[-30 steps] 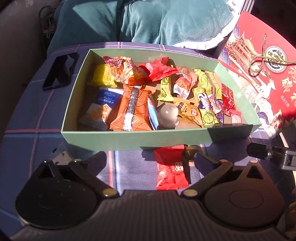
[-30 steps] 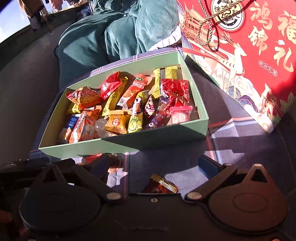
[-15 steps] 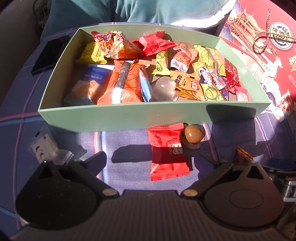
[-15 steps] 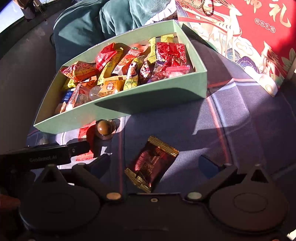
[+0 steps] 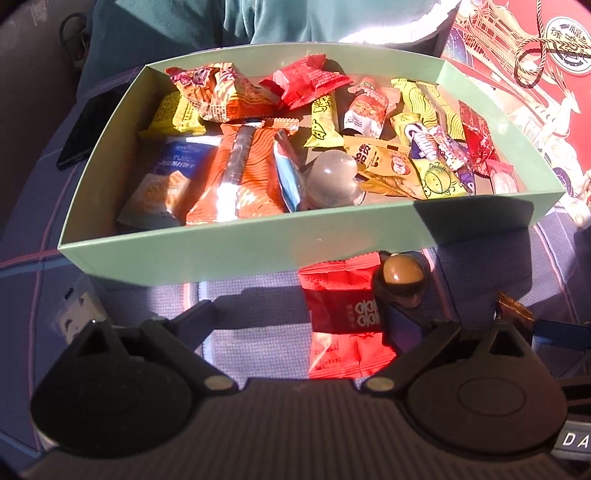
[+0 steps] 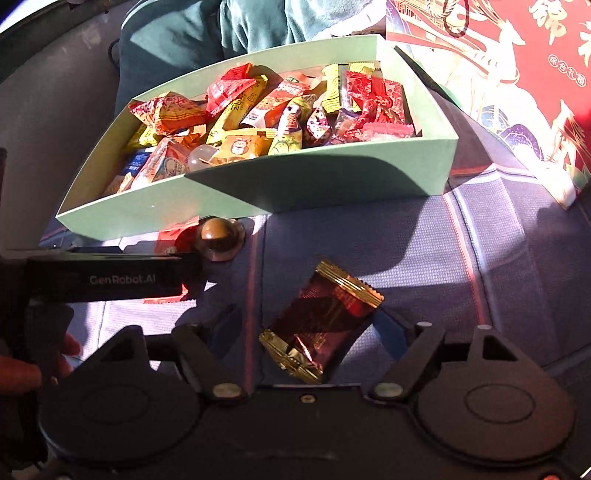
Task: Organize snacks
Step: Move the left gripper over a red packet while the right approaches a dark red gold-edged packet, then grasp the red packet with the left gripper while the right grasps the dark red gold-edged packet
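Observation:
A green box (image 5: 229, 254) (image 6: 332, 184) holds several wrapped snacks. On the blue cloth in front of it lie a red packet (image 5: 343, 314) (image 6: 173, 236), a brown ball candy (image 5: 400, 275) (image 6: 218, 234) and a dark red and gold packet (image 6: 325, 321) (image 5: 513, 310). My left gripper (image 5: 299, 314) is open, low over the cloth, its right finger over the red packet. My right gripper (image 6: 314, 321) is open with the dark red and gold packet between its fingers, not clamped.
A red gift bag (image 5: 535, 74) (image 6: 517, 74) stands right of the box. A black phone (image 5: 88, 125) lies left of it. A small clear sachet (image 5: 77, 317) lies at the left on the cloth. Teal fabric (image 6: 240, 29) sits behind the box.
Both grippers moved down and forward toward the cloth. The dark red and gold packet now lies further in between my right fingers. The red packet is now under my left gripper's right finger.

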The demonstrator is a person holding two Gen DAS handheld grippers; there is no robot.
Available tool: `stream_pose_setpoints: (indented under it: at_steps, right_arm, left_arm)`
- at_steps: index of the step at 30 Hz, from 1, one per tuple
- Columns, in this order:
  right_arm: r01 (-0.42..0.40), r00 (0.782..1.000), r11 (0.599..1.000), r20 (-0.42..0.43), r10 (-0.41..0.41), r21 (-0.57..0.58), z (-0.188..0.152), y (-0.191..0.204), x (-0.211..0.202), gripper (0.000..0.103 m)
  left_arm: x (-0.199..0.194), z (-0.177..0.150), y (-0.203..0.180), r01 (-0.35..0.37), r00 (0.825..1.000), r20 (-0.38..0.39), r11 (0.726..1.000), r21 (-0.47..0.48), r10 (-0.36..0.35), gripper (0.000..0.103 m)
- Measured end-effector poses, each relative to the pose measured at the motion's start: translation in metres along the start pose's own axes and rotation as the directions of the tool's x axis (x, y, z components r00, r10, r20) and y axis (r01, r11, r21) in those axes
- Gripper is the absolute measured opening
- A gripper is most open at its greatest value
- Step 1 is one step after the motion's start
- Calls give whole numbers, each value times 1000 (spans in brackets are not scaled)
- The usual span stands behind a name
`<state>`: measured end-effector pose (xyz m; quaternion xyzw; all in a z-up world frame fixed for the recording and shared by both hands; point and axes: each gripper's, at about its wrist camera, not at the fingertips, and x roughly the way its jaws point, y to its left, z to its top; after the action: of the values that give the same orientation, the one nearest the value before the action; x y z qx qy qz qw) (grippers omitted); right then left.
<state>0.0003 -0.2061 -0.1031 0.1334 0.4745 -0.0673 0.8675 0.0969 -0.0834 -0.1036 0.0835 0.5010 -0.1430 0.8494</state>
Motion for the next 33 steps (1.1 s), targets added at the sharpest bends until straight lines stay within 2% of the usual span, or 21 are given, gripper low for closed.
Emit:
stream_pose_setpoints:
  at_steps: [3,4,5,8,12,15,16,17,20,27,33]
  right_arm:
    - [28,999,998,22,-27,-58,-1,9,1,56]
    - [40,999,996,33,-38,-78,-1,11,1,45]
    - [47,998,994,42,-44,-95,-1,14,2,40]
    - [50,998,992,47,-44,-117,-1,17,3,37]
    - [55,998,988,49,-48,-142,-2,20,4,37]
    - [57,998,987,47,-51,-150,-1,21,5,37]
    - [57,998,987,46,-51,-150,-1,21,5,37]
    - [56,998,987,45,-50,-150,-1,21,5,37]
    - [48,998,988,38,-42,-147,-2,20,3,37]
    - [15,999,995,40,-11,-103,-8,13,-9,37]
    - [-29,998,994,61,36,-106,-6,19,-21,37]
  left_arm:
    - [-2,-1,1,-6,1000,19,1000,25,6,89]
    - [-2,-2,1,-9,1000,24,999,33,8,85]
    - [-3,-3,1,-11,1000,30,999,41,9,81]
    - [-6,-4,4,-6,999,44,999,52,4,72]
    - [-9,-6,6,6,999,51,998,66,-9,65]
    - [-11,-9,7,17,998,57,997,77,-21,50]
    - [-12,-9,7,34,998,54,997,73,-37,40]
    - [-14,-10,9,41,998,55,997,67,-45,35]
    - [-18,-15,14,56,997,53,997,52,-59,33]
    - [-36,-35,44,127,991,41,990,-66,-124,31]
    - [-57,-43,53,139,989,62,986,-89,-134,31]
